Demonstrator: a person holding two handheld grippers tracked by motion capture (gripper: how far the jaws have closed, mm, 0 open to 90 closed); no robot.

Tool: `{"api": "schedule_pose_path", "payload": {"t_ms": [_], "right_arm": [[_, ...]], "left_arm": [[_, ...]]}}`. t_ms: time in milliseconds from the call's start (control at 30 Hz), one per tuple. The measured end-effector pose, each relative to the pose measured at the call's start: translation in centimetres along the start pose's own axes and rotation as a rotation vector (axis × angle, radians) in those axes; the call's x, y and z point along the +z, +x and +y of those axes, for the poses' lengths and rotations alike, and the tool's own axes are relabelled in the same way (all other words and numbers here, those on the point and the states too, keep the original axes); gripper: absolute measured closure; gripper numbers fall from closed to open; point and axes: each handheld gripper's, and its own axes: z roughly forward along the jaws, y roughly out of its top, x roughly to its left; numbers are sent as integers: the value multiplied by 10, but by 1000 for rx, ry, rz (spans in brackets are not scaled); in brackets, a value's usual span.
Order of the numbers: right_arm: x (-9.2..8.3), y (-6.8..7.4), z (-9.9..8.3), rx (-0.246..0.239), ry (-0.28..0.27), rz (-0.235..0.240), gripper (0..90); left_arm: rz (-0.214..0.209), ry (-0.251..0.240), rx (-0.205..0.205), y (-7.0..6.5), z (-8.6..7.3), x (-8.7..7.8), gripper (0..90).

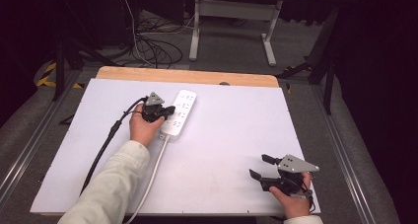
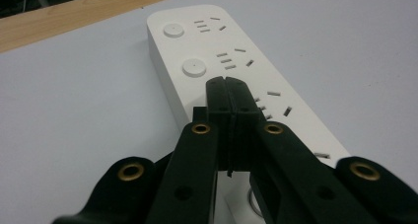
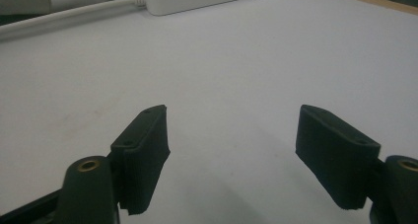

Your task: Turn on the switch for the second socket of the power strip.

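Power strip [image 2: 236,71] buttons under closed left tongs [image 2: 228,93]; right tongs [image 3: 231,155] agape.

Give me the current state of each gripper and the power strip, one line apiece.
Left gripper: jaws shut together, empty, tips over the power strip's top face near its cord end.
Right gripper: jaws wide open, empty, low over bare table at the near right.
Power strip: lying flat, sockets up, nothing plugged into the sockets that show.
Power strip's cord: attached, trailing off the near table edge.
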Motion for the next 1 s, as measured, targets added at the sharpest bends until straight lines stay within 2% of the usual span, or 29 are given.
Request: {"api": "schedule_pose_path", "payload": {"t_ms": [300,400,500,600,733,767,900,1000], "right_arm": [[0,1,0,0,0,2,291],[0,0,0,-3,3,1,291],[0,0,0,-4,6,0,291],[0,1,0,-4,6,0,291],[0,1,0,-4,7,0,292],[0,1,0,-4,7,0,291],[0,1,-1,-7,8,1,291],[1,1,-1,-7,11,0,291]], "left_arm": [[21,5,-4,-1,0,1,899],[12,10,-22,-1,0,1,899],[28,9,-18,-2,0,1,899],[29,13,-34,-3,0,2,899],[35,16,-33,-5,0,2,899],[47,17,-22,-5,1,2,899],[39,19,-42,-5,1,2,899],[52,22,-25,-6,1,2,899]]}}
